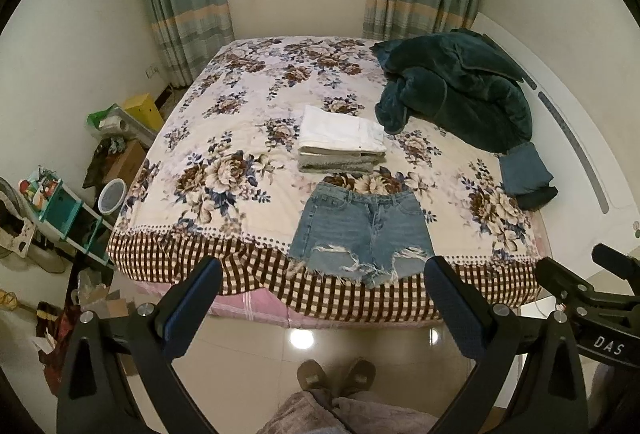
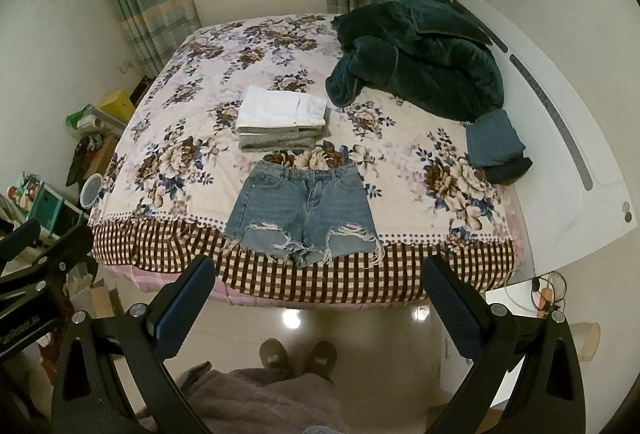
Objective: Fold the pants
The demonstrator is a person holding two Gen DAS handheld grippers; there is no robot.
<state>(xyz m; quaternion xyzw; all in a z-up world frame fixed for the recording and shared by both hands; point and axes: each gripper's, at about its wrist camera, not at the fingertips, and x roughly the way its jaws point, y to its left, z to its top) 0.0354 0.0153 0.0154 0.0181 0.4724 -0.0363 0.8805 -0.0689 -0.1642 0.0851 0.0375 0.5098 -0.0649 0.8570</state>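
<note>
Frayed blue denim shorts (image 1: 358, 230) lie flat and unfolded at the near edge of the floral bed, waistband away from me, also in the right wrist view (image 2: 302, 212). My left gripper (image 1: 322, 270) is open and empty, held back from the bed above the floor, its fingertips level with the shorts' hems. My right gripper (image 2: 320, 270) is open and empty, likewise in front of the bed. The right gripper also shows at the right edge of the left wrist view (image 1: 592, 286).
A stack of folded white and grey clothes (image 1: 342, 142) sits behind the shorts. A dark green blanket (image 1: 456, 86) and folded blue jeans (image 1: 524, 174) lie at the bed's right. Clutter, boxes and a shelf (image 1: 68, 214) stand left of the bed. My slippered feet (image 1: 336, 374) stand on the tiled floor.
</note>
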